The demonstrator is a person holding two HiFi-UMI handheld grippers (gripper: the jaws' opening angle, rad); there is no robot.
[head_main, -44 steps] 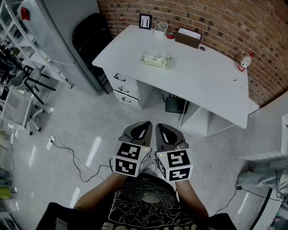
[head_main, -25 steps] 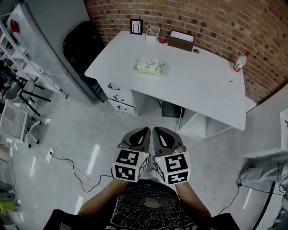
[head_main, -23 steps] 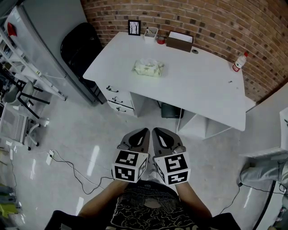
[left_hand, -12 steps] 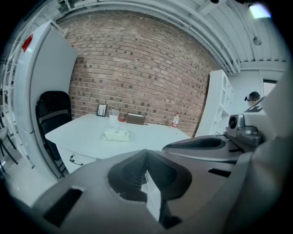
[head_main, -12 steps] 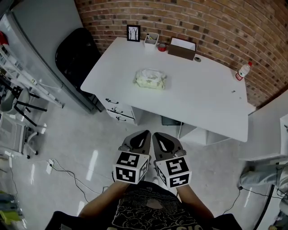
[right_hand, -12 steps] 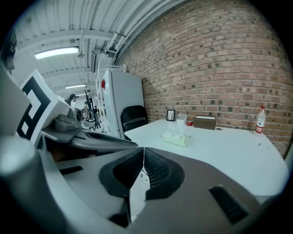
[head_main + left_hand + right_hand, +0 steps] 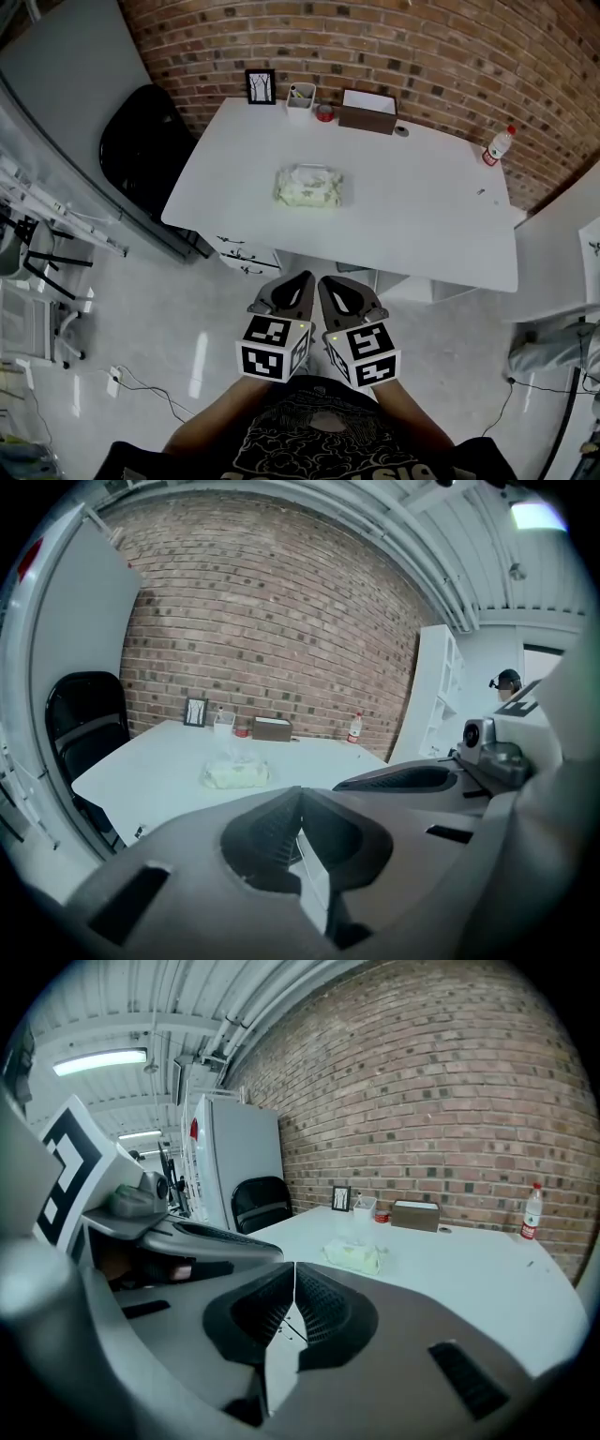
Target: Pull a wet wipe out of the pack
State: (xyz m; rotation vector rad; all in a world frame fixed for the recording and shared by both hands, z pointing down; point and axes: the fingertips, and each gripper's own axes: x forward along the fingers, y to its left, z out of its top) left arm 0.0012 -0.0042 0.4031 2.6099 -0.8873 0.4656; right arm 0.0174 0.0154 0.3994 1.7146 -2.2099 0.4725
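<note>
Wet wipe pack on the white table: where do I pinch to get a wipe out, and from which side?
Pinch the translucent white wipe tuft that seems to stand up at the top middle of the soft pale-yellow wet-wipe pack, coming straight down from above: the pack lies flat on the white table, opening upward.
</note>
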